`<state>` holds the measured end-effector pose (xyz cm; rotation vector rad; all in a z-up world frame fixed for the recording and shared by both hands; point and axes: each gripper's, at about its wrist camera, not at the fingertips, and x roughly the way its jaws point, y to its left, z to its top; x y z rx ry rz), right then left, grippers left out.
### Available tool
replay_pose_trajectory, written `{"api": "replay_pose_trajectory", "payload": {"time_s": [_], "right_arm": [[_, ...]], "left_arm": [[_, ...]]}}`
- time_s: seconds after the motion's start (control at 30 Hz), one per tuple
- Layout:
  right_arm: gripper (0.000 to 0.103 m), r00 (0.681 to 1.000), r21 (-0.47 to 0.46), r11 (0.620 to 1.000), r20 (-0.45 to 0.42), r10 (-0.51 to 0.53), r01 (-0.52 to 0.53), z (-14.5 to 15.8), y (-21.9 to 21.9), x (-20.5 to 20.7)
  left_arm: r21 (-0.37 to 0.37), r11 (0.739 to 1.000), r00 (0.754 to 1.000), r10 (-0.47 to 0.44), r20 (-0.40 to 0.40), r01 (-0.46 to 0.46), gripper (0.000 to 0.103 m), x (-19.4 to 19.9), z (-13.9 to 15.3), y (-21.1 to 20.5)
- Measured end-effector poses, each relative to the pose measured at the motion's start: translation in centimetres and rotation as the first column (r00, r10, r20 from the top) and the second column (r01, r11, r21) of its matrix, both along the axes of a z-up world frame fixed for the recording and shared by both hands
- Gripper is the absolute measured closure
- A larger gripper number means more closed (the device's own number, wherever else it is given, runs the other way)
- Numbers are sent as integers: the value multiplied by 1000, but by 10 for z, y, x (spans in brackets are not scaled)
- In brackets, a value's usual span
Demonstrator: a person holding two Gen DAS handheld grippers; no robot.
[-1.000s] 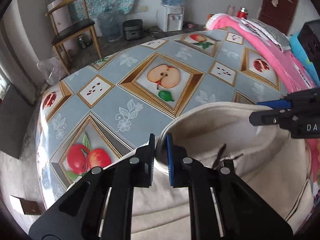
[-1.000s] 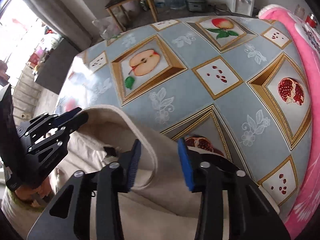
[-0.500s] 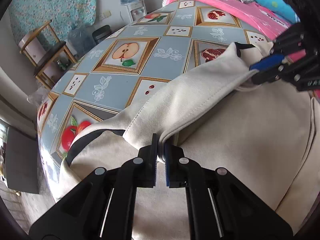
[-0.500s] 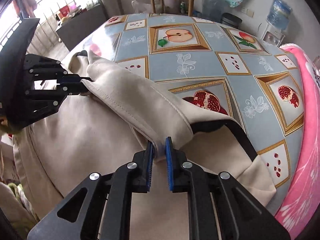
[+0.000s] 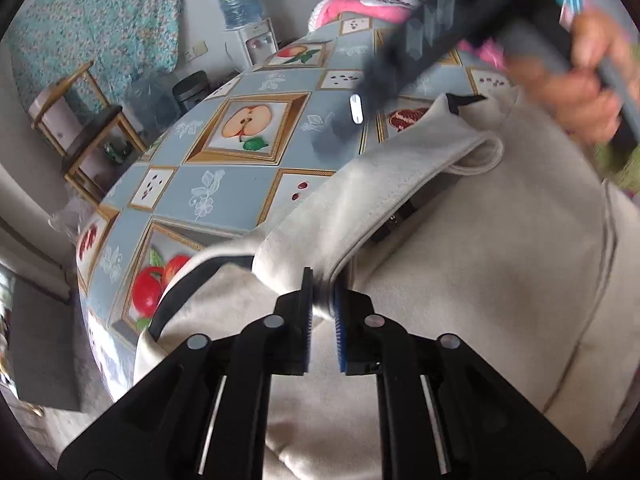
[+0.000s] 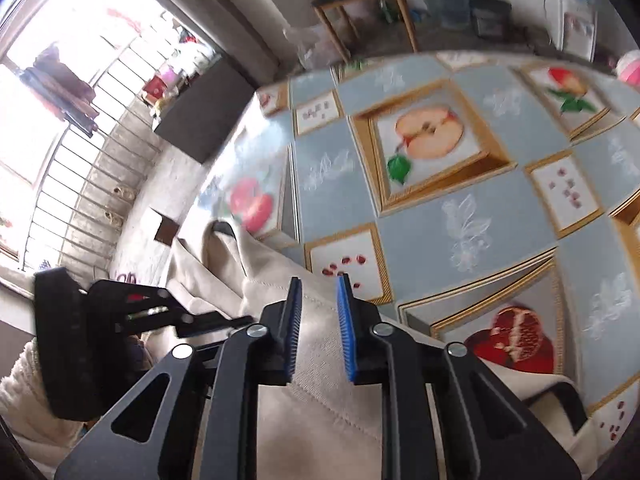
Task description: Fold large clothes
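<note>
The right hand-held gripper (image 6: pixel 318 328) now rides above the cream jacket (image 5: pixel 460 280), its fold released; the left hand-held gripper (image 5: pixel 322 320) loosens slightly, jaws opening.

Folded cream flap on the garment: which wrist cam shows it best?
Left wrist. There the folded flap runs whole from the left gripper, which pinches one end, to its far rolled end. The right wrist view shows only a blurred stretch of it between the right gripper's jaws.
</note>
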<state>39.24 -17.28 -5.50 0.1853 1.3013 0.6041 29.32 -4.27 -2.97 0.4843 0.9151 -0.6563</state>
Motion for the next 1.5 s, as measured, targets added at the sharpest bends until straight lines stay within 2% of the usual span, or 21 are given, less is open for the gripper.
{"api": "replay_pose_trajectory", "payload": {"time_s": [0.1, 0.2, 0.27, 0.33, 0.4, 0.43, 0.53, 0.57, 0.6, 0.63, 0.67, 0.77, 0.83, 1.0, 1.1, 1.17, 1.23, 1.27, 1.33, 1.4, 1.5], "right_arm": [[90, 999, 6, 999, 18, 37, -37, 0, 1, -21], [90, 997, -1, 999, 61, 51, -51, 10, -2, -38], [90, 995, -27, 998, 76, 56, -55, 7, 1, -41], [90, 997, -64, 997, 70, 46, -41, -8, 8, -41], [90, 990, -117, 992, 120, 68, -54, -10, 16, -48], [90, 989, -133, 990, 126, 71, -54, -6, 14, -49], [89, 992, -72, 997, 124, -3, 12, 16, -7, -58], [83, 991, -40, 998, 124, -45, 50, 25, -20, -64], [70, 989, -6, 996, 122, -88, 89, 31, -35, -68], [64, 983, 37, 990, 115, -142, 139, 39, -53, -74], [56, 975, 77, 977, 91, -204, 198, 43, -73, -79], [55, 935, 146, 923, -40, -353, 355, 37, -119, -90], [55, 898, 146, 887, -123, -422, 437, 25, -140, -94], [55, 817, 234, 798, -332, -471, 555, -12, -160, -96], [55, 812, 235, 800, -370, -452, 553, -24, -152, -92], [55, 814, 229, 809, -381, -438, 542, -31, -145, -88], [58, 831, 226, 830, -375, -410, 511, -32, -135, -88], [73, 848, 221, 849, -362, -386, 481, -31, -128, -87], [81, 888, 168, 895, -293, -356, 414, -21, -111, -85], [89, 928, 55, 938, -178, -329, 343, -11, -95, -79], [91, 956, -100, 953, -39, -291, 286, -3, -78, -65]], "left_arm": [[-123, 991, 994, 44, -100, -56, 76, -3, 20, 32], [-248, 960, 978, 83, -190, -130, 58, 1, 33, 63], [-313, 929, 954, 111, -277, -199, 49, 14, 30, 74], [-344, 891, 915, 163, -370, -297, 39, 32, 18, 77], [-368, 845, 861, 189, -472, -388, 39, 49, 2, 78], [-375, 814, 821, 201, -534, -443, 39, 58, -8, 80], [-358, 760, 736, 223, -639, -542, 39, 72, -32, 80], [-348, 754, 720, 230, -655, -557, 39, 75, -38, 78], [-341, 751, 711, 236, -662, -566, 39, 77, -41, 77], [-339, 749, 709, 238, -664, -569, 39, 78, -42, 75], [-339, 751, 712, 240, -660, -566, 39, 79, -42, 73], [-332, 761, 721, 245, -648, -557, 39, 79, -41, 69], [-329, 769, 730, 248, -637, -548, 42, 80, -40, 65], [-329, 784, 752, 248, -611, -526, 58, 77, -38, 58], [-324, 797, 767, 251, -591, -511, 70, 74, -38, 53], [-314, 817, 795, 259, -549, -483, 77, 71, -33, 47], [-299, 849, 838, 260, -480, -435, 87, 65, -26, 39], [-291, 863, 855, 257, -451, -413, 89, 62, -22, 37], [-260, 893, 886, 251, -389, -367, 95, 57, -17, 31], [-216, 923, 919, 244, -309, -318, 96, 53, -13, 23], [-150, 959, 961, 215, -171, -241, 96, 53, -9, 7]]}}
